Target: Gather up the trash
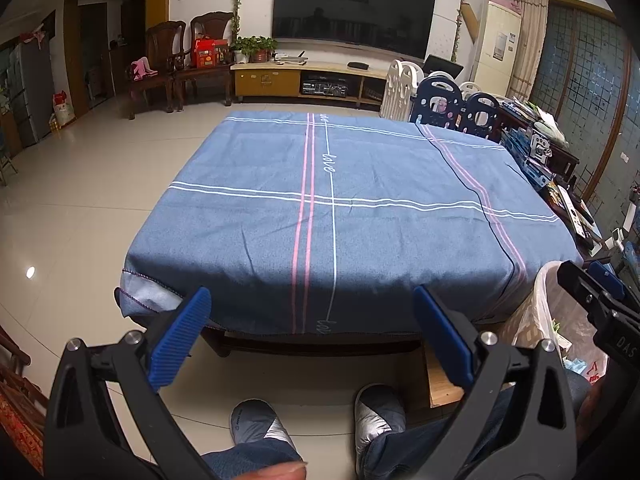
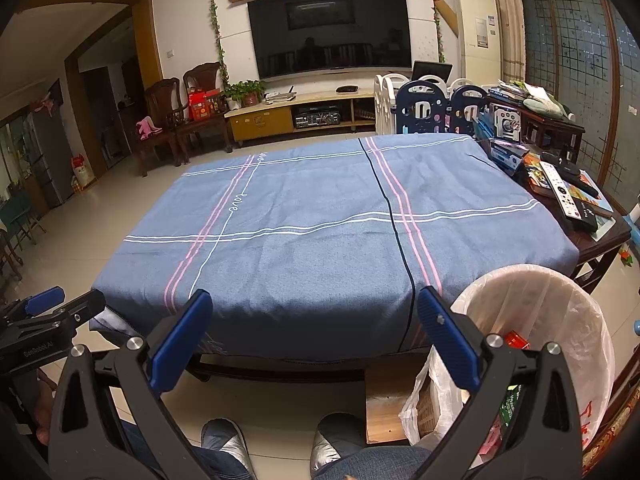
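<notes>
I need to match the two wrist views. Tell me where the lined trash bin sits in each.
Left wrist: trash bin at the right edge, mostly cut off, beside the table's near right corner.
Right wrist: trash bin at lower right, opening visible, trash inside.
Shared landmark: the blue tablecloth.

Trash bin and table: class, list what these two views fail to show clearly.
- Trash bin contents: right wrist view, mostly hidden by the right claw and bag folds.
- Bin: left wrist view, cut off by the other claw.
- Remote control labels: too small.
</notes>
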### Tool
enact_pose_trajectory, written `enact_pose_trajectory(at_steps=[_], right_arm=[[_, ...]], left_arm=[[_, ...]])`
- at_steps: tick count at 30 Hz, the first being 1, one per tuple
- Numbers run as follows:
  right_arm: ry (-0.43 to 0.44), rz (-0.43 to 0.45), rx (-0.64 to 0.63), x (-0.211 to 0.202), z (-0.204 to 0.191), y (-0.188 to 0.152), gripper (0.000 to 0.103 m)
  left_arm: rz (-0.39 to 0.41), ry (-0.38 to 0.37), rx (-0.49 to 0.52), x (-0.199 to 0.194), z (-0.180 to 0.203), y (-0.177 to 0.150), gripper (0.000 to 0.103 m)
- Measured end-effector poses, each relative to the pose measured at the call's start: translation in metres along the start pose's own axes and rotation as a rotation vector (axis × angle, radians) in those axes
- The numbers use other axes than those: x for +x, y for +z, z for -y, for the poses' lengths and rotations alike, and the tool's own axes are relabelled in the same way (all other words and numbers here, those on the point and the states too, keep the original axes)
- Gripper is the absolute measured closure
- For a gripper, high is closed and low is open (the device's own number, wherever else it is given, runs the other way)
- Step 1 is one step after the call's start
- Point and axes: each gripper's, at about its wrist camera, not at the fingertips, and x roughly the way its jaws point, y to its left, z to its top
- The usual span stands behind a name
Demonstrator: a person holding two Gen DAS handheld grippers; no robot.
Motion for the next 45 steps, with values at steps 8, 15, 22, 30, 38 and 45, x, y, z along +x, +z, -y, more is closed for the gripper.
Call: enact_pose_trajectory(at_steps=[8, 15, 22, 30, 38, 45], right_arm=[[0.001, 0.001, 0.0, -0.0002, 0.0004, 0.0002, 0.003], [0.0, 0.001, 0.0, 0.0001, 0.0005, 0.0001, 0.003], [0.0, 0.0, -0.001, -0.0008, 0.0006, 0.0001, 0.003], [-0.001, 0.0, 0.0, -0.0003, 0.0002, 0.0, 0.003], [-0.001, 0.0, -0.001, -0.0005, 0.0, 0.0, 0.003], [-0.002, 0.0, -0.002, -0.0014, 0.0003, -0.0007, 0.003]], left_arm=[[0.002, -0.003, 0.0, -0.0007, -0.0001, 0.0003, 0.003], [0.002, -0.007, 0.006, -0.001, 0.0006, 0.0007, 0.003], [0.003, -0.016, 0.007, -0.0013, 0.0003, 0.0002, 0.003], [-0.004, -0.031, 0.016, -0.0013, 0.0006, -0.0002, 0.003], [-0.001, -0.024, 0.022, -0.0031, 0.0008, -0.0021, 0.003], [-0.003, -0.003, 0.01, -0.0028, -0.001, -0.0033, 0.003]])
